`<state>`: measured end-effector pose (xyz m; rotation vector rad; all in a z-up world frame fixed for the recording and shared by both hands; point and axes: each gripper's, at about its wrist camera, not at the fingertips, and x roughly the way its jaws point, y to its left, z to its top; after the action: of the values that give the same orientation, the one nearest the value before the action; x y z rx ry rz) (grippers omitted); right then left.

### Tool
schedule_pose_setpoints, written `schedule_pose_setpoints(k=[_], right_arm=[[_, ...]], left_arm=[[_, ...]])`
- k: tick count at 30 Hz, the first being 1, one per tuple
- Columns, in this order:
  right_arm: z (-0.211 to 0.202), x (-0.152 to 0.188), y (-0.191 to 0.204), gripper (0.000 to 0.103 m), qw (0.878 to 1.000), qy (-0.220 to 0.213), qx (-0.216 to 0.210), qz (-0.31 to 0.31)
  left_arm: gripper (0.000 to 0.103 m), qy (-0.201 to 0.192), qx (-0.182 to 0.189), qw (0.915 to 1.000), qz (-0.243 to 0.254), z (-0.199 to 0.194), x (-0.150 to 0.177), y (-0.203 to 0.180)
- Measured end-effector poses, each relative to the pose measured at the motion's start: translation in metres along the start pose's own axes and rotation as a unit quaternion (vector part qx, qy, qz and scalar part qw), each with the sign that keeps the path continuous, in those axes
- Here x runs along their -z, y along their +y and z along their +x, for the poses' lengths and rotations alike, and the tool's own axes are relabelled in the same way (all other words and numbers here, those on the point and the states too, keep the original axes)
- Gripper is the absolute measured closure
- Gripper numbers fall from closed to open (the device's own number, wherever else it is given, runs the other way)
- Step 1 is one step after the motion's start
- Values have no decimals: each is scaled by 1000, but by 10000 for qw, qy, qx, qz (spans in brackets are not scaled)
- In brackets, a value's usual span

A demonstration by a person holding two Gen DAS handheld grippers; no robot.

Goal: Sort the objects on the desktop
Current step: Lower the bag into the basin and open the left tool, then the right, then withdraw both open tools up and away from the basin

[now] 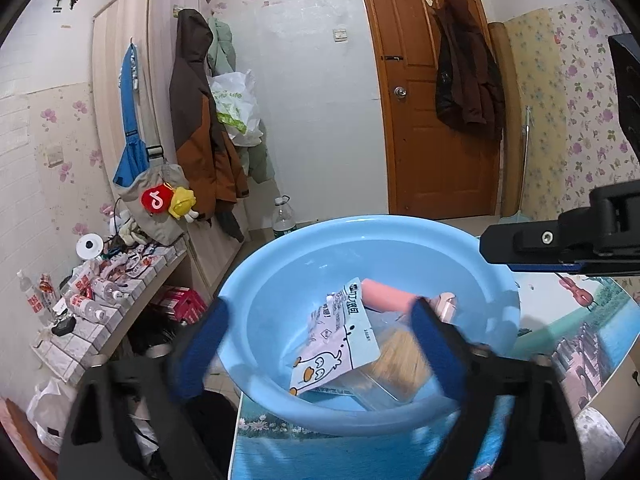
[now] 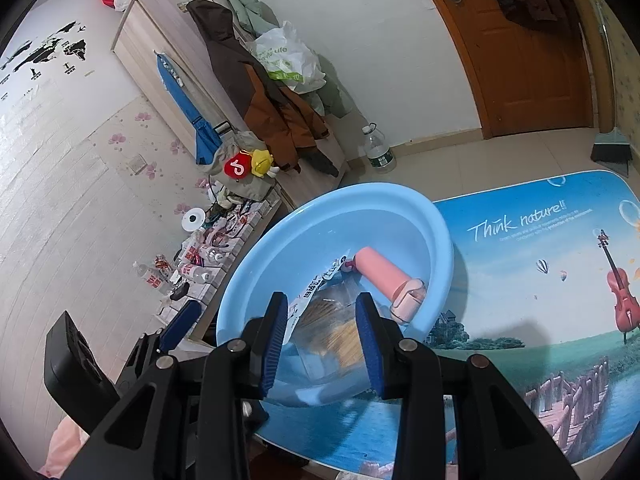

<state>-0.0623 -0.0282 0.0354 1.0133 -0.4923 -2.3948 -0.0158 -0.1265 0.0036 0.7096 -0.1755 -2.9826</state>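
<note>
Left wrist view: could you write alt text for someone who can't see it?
A light blue basin sits on a table with a scenic printed cover, holding a cartoon-printed packet, a pink roller and a clear box of pale sticks. The left gripper hangs wide open over it, empty.

"Think nature!!" on table mat (image 2: 520,220); "Life" on white plastic bag (image 2: 286,58); packet print unreadable.
</note>
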Motion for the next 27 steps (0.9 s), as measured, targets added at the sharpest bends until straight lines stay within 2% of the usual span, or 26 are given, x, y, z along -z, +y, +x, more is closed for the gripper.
schedule_pose_setpoints(k=[1, 2, 4, 11, 15, 20, 23, 25, 27], right_arm=[[-1, 0, 0, 57, 10000, 14, 20, -1], [-2, 1, -1, 43, 10000, 12, 46, 6], [-5, 2, -1, 31, 9999, -61, 81, 6], [-9, 3, 5, 31, 9998, -92, 110, -154], [-7, 5, 8, 27, 9997, -48, 175, -178], [-8, 10, 15, 16, 9984, -148, 321, -439], [-10, 11, 17, 13, 9973, -218, 402, -574], [-7, 12, 17, 5, 9967, -120, 498, -637], [-7, 13, 17, 3, 9960, -113, 557, -692]], left_arm=[[0, -12, 11, 10000, 0, -1, 0, -1], [0, -24, 25, 10000, 8, -2, 0, -2], [0, -12, 27, 10000, 47, -3, 0, -5], [0, 38, -13, 10000, 51, -3, 0, -5], [0, 54, -45, 10000, 58, -4, 0, -6], [0, 89, -43, 9999, 42, -3, 0, -6], [0, 100, -41, 9999, 48, -3, 0, -6], [0, 103, -46, 9999, 51, -4, 0, -6], [0, 104, -45, 9999, 51, -4, 0, -6]])
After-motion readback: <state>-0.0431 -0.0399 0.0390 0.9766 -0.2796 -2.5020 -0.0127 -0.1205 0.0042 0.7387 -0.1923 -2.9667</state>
